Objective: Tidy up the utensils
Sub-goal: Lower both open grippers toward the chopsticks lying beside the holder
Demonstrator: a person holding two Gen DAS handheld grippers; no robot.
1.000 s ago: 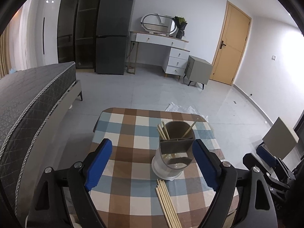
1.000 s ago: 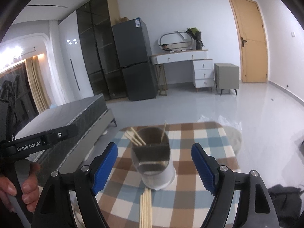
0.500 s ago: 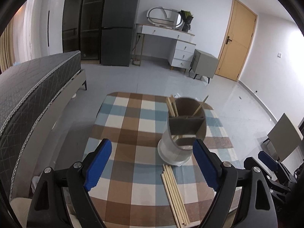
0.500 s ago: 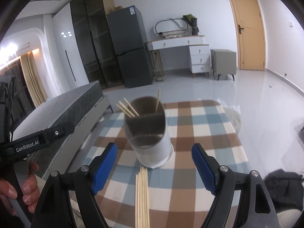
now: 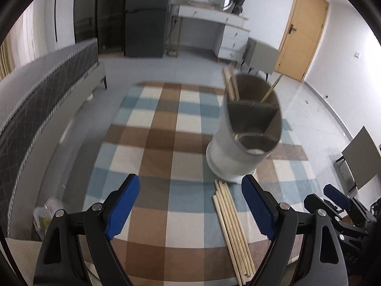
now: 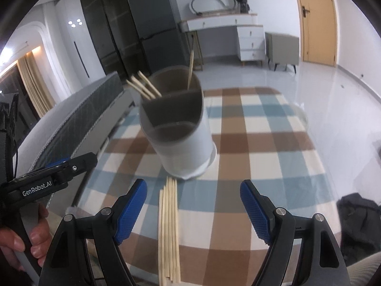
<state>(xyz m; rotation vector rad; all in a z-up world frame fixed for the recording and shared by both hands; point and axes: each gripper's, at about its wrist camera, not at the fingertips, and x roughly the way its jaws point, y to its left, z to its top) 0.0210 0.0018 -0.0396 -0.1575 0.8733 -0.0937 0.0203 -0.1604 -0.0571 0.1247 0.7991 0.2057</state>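
From my left wrist view, the left gripper (image 5: 190, 205) hangs with its ribbed blue pads (image 5: 122, 206) spread wide and nothing between them. The holder (image 5: 245, 131) is a smooth pale cylinder with a slanted rim and dark partitions, standing toward the table's right edge on the checked tablecloth (image 5: 157, 143) of brown, blue and cream squares. A few thin wooden sticks (image 5: 229, 84) lean in its back compartments. The loose chopsticks (image 5: 234, 233), slim and pale, lie bundled from the holder's base to the near edge. Compared with a second ago, the holder sits higher and larger in view and more of the bundle shows. A grey quilted bed (image 5: 35, 90) runs along the left.

In my right wrist view, the right gripper (image 6: 193, 207) is likewise wide apart and empty, with the chopstick bundle (image 6: 169, 228) lying between its fingers on the cloth. The holder (image 6: 178, 128) now looms closer than before. A hand (image 6: 21, 240) grips the other tool's handle at the left.
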